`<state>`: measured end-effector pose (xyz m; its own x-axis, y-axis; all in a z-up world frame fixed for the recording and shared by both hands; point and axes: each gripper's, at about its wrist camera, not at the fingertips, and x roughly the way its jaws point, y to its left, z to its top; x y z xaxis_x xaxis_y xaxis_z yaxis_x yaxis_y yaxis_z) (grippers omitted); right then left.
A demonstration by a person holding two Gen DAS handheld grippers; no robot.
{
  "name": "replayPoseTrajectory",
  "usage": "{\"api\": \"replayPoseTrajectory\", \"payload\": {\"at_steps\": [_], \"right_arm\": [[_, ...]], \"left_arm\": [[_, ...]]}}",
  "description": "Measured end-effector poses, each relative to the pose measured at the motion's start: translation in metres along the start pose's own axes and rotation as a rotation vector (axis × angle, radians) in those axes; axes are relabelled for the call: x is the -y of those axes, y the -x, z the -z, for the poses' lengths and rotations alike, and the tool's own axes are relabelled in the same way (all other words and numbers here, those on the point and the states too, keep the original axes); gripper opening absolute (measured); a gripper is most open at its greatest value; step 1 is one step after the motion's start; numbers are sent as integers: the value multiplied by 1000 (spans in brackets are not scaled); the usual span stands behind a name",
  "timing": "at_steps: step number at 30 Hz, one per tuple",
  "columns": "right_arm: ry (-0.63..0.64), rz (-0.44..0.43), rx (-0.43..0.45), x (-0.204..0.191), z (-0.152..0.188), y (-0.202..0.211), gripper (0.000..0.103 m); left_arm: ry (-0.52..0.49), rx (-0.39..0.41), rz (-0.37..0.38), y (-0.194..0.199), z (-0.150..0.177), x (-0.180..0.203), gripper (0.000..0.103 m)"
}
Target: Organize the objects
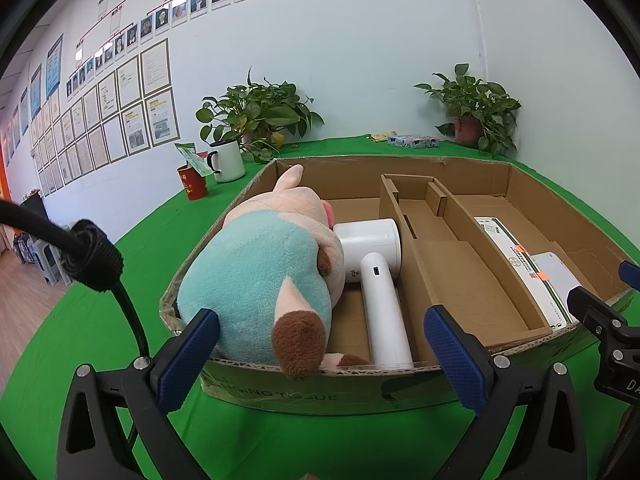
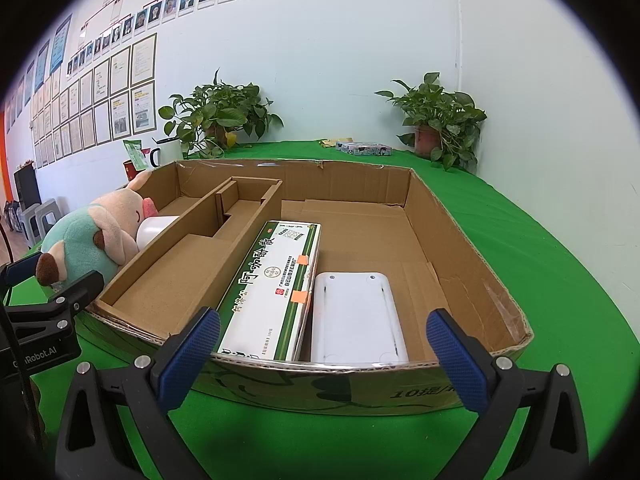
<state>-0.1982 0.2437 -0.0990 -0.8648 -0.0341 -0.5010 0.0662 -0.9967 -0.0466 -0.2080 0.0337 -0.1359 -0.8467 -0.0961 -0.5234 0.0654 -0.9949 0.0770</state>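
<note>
A shallow cardboard box sits on a green cloth, split by cardboard dividers into three bays. In the box's left bay lies a plush toy with a teal body, pale pink head and brown-tipped limbs, spilling over the near rim; just beside it, touching, lies a white dryer, handle toward the near wall. The middle bay holds nothing but cardboard. In the right bay a long green-and-white carton with orange tape tabs lies against the divider, and a flat white device lies beside it. The left gripper and right gripper both hover at the box's near rim, fingers spread wide, holding nothing.
</note>
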Motion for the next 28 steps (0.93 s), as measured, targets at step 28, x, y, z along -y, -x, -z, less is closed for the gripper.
{"api": "replayPoseTrajectory", "payload": {"at_steps": [28], "right_arm": [[2, 4, -1, 0, 0, -1, 102]], "left_arm": [[-10, 5, -9, -4, 0, 1, 103]]}}
